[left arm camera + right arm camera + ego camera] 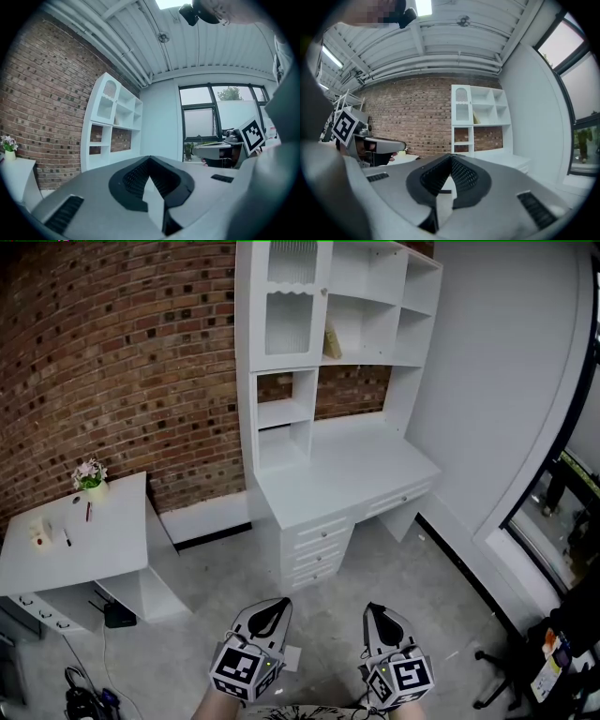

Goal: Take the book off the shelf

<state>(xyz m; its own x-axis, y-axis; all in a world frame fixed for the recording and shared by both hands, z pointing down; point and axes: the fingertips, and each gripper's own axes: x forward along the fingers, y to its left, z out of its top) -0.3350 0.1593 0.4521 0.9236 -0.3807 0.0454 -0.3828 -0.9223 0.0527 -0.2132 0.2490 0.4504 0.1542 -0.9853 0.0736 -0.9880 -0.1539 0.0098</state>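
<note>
Over the floor, left hand-held gripper [277, 604] and right hand-held gripper [377, 609] are closed, empty.

A book [332, 341] leans in the white shelf [246, 381].

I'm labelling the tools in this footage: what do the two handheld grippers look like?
The left gripper and right gripper both have smooth light grey shells tapering to a point. Black ribbed pads line the jaws inside. Each carries a cube with black-and-white square markers, and black slotted vents mark the shells. No cables show on them.
</note>
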